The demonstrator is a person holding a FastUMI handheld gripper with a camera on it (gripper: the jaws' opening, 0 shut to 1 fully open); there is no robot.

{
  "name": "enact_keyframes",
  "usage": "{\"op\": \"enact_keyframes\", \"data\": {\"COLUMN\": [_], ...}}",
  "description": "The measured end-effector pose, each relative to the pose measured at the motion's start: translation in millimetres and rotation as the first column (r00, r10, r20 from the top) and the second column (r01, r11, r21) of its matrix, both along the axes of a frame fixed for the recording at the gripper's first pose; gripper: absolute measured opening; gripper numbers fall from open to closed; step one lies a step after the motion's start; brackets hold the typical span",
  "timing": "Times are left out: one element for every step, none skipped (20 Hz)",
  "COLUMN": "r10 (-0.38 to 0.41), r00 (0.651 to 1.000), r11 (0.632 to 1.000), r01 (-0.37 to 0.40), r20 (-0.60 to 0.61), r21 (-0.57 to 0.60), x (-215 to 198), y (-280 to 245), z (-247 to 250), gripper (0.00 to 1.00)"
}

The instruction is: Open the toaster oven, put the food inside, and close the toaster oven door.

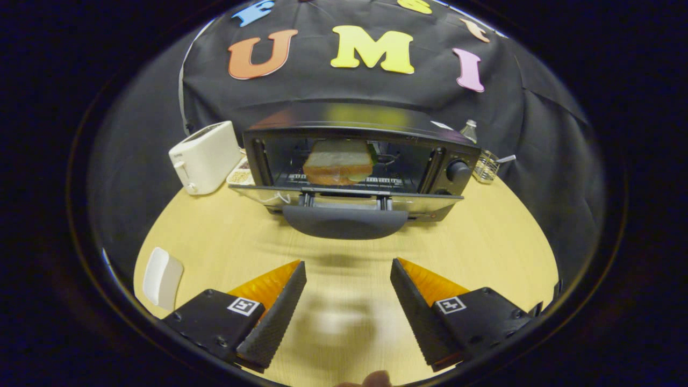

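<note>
A black toaster oven (pixel 457 156) stands on the wooden table beyond my fingers, its door (pixel 344 200) folded down flat toward me. The door's dark handle (pixel 345 223) faces me at the front. A sandwich (pixel 337 161) rests on the rack inside the oven. My gripper (pixel 348 269) is open above the table, a short way in front of the handle, with nothing between its fingers.
A white pop-up toaster (pixel 205 157) stands left of the oven, with a small tray of food (pixel 241 173) between them. Right of the oven are a wire basket (pixel 487 166) and a bottle (pixel 469 130). A white plate (pixel 162 277) lies beside my left finger.
</note>
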State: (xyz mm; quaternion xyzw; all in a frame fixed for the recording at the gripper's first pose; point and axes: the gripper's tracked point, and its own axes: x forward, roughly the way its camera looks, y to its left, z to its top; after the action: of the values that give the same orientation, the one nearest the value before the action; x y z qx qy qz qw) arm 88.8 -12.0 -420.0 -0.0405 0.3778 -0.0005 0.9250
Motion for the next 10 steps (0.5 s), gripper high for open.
{"op": "enact_keyframes", "data": {"r10": [-0.001, 0.005, 0.012, 0.022, 0.030, 0.036, 0.036, 0.032, 0.027, 0.021], "r00": [1.000, 1.000, 1.000, 1.000, 0.999, 0.999, 0.999, 0.999, 0.999, 0.999], "r11": [1.000, 1.000, 1.000, 0.999, 0.999, 0.999, 0.999, 0.999, 1.000, 1.000], "r01": [0.001, -0.005, -0.012, -0.021, -0.029, -0.035, -0.035, -0.031, -0.027, -0.021], "r20": [0.001, 0.002, 0.006, 0.009, 0.017, 0.025, 0.031, 0.034, 0.038, 0.048], "r21": [-0.006, -0.014, -0.016, -0.024, -0.025, -0.023, -0.020, -0.010, -0.006, -0.004], "x": [6, 10, 13, 17, 19, 21, 23, 24, 24, 28], "y": [-1, -1, 0, 2, 3, 6, 7, 8, 10, 8], "z": [-4, -6, -6, -6, -4, -1, 3, 5, 9, 13], "gripper": [1.00, 1.00, 1.00, 1.00, 1.00, 1.00, 1.00, 1.00, 1.00, 1.00]}}
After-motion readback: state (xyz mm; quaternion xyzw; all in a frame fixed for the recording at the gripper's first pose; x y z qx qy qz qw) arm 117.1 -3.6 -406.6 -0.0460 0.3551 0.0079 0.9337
